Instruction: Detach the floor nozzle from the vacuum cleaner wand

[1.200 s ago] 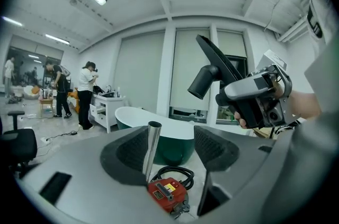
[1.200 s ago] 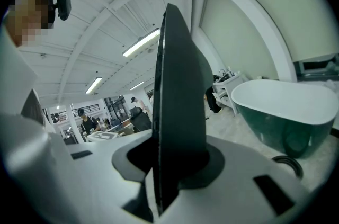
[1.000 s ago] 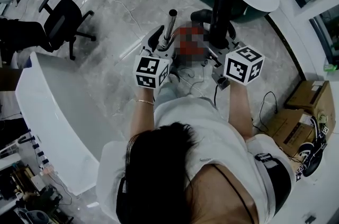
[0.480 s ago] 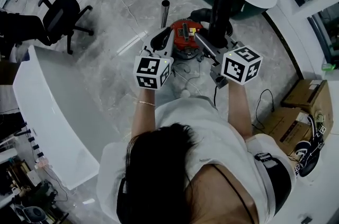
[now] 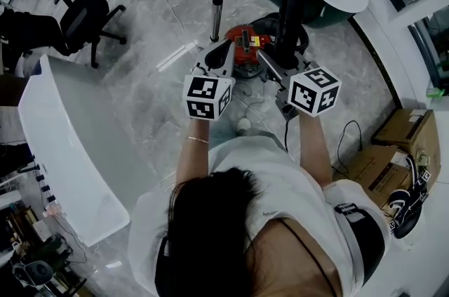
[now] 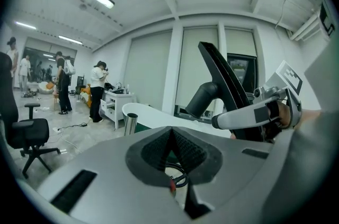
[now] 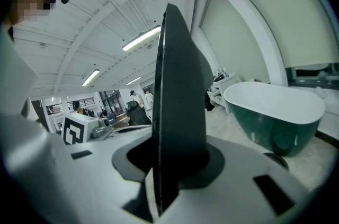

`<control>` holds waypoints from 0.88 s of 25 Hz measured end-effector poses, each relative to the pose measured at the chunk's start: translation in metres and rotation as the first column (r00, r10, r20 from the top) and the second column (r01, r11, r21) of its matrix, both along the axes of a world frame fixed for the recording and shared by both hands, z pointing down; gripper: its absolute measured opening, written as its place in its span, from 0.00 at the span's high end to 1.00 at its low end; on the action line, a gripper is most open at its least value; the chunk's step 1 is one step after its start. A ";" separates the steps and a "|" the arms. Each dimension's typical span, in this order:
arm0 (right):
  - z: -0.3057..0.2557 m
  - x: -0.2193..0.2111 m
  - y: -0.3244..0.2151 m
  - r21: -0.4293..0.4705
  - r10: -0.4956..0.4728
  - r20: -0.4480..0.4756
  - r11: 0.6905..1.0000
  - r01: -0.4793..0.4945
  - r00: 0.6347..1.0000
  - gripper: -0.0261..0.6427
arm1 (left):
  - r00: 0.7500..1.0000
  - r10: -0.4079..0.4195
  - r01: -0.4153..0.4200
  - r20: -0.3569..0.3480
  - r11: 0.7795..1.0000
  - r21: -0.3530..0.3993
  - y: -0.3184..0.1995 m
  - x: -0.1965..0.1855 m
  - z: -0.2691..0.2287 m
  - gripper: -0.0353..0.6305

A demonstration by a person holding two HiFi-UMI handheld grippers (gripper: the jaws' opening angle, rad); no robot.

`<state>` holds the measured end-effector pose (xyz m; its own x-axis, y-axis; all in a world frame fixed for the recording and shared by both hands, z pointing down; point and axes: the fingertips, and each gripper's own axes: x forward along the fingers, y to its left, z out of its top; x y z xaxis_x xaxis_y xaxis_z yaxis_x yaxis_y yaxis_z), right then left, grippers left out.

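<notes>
At the far left an office chair [image 5: 88,18] stands on the floor, well apart from the work. Toward the middle, the metal wand [image 5: 217,11] stands upright, with its open top end free. Its lower end is hidden behind the left gripper [image 5: 223,50], so I cannot say what holds it up.

The jaws of the left gripper have just been closing, and now they meet with nothing between them. It hangs just beside the wand and does not touch it. Next to it, lower down, is the red vacuum body [image 5: 244,48] on the floor.

Further right is the black floor nozzle [image 5: 292,8], held up on end and clearly apart from the wand. The right gripper [image 7: 177,162] is clamped on the nozzle's flat part, which fills the gap between its jaws.

In my judgement the separating step is finished, because the nozzle and the wand no longer join. The next move probably asks the right hand to lower the nozzle and put it down on the floor, away from the vacuum body. Its jaws should part only after that.
</notes>
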<state>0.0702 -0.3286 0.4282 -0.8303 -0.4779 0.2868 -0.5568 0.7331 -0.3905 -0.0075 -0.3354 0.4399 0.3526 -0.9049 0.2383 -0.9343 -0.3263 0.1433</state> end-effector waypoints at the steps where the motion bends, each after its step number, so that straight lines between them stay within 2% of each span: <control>1: -0.001 -0.001 0.001 0.003 0.003 0.003 1.000 -0.003 1.000 0.80 | 1.000 -0.005 0.005 0.001 1.000 -0.006 0.002 -0.002 -0.001 0.94; 9: -0.006 -0.017 0.010 0.024 0.011 -0.025 1.000 -0.010 1.000 0.80 | 0.999 -0.030 0.029 -0.040 0.999 -0.022 0.021 -0.015 -0.004 0.94; 18: -0.010 -0.036 0.025 0.052 0.068 -0.006 0.996 -0.068 0.998 0.80 | 0.996 -0.079 0.077 -0.045 0.996 -0.044 0.038 -0.038 -0.013 0.94; 22: -0.008 -0.043 0.028 0.049 0.104 -0.022 0.993 -0.103 0.994 0.80 | 0.997 -0.069 0.068 -0.032 0.997 -0.041 0.042 -0.036 -0.013 0.94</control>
<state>0.0274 -0.3001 0.4207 -0.7686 -0.5747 0.2810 -0.6397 0.6884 -0.3420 -0.0439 -0.2930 0.4268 0.2984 -0.9174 0.2633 -0.9488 -0.2551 0.1864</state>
